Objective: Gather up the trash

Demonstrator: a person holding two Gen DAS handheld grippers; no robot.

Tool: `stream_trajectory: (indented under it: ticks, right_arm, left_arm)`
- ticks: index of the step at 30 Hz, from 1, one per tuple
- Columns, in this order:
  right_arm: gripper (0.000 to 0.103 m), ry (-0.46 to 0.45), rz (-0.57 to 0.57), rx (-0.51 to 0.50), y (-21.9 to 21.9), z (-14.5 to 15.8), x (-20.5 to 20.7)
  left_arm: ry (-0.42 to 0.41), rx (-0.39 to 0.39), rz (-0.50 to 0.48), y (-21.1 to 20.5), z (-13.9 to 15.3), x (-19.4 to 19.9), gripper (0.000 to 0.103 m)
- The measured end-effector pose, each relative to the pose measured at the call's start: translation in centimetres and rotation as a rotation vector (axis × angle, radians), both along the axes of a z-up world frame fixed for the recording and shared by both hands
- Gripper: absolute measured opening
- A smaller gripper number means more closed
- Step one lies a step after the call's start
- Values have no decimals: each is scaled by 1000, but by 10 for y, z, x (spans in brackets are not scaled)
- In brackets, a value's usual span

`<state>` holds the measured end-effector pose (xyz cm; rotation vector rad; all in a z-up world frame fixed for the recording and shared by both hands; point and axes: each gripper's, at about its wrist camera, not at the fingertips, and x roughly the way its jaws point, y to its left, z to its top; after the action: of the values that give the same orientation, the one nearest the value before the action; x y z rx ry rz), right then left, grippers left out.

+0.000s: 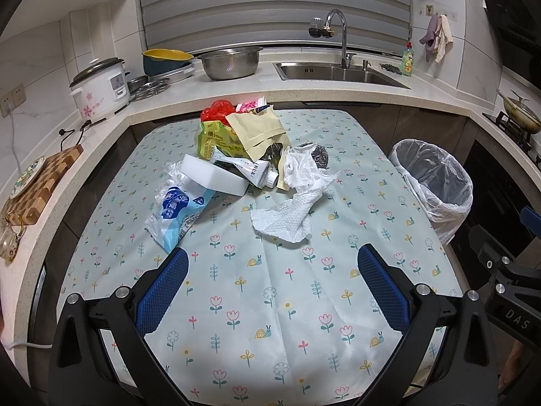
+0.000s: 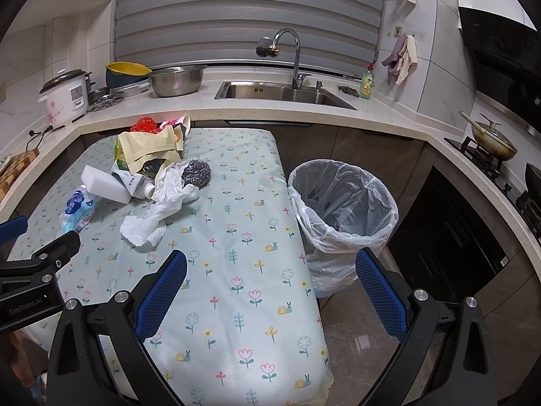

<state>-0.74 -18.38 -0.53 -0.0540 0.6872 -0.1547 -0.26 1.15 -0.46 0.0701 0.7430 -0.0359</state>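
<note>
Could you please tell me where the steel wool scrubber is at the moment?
The steel wool scrubber lies on the table at the right edge of the trash pile, touching the crumpled paper towel, on the side nearest the lined bin.

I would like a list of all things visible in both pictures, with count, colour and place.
paper towel: one, white, crumpled, table centre
steel scourer: one, silver, beside the towel
sponge block: one, white, in the pile
tube: one, white, in the pile
blue wrapper: one, blue-white, pile's left
beige pouch: one, on the pile
red bag: one, pile's far end
bin: one, clear liner, right of table
rice cooker: one, white, counter
steel bowl: one, counter
left gripper: open
right gripper: open
</note>
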Motion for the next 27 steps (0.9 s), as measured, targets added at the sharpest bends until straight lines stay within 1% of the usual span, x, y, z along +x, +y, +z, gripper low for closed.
stream_trajectory:
  ticks: [18,23,27]
  right_arm:
    - [96,5,-25,-4,-3,-5,12]
    - [96,8,-25,7,2,-9,20]
    - [96,28,-8,34,10,-17,32]
  left_arm:
    - [0,-5,1,-4,-4,5,96]
    - [-7,-17,24,7,-10,16,96]
    - [-3,-38,61,29,-17,26,96]
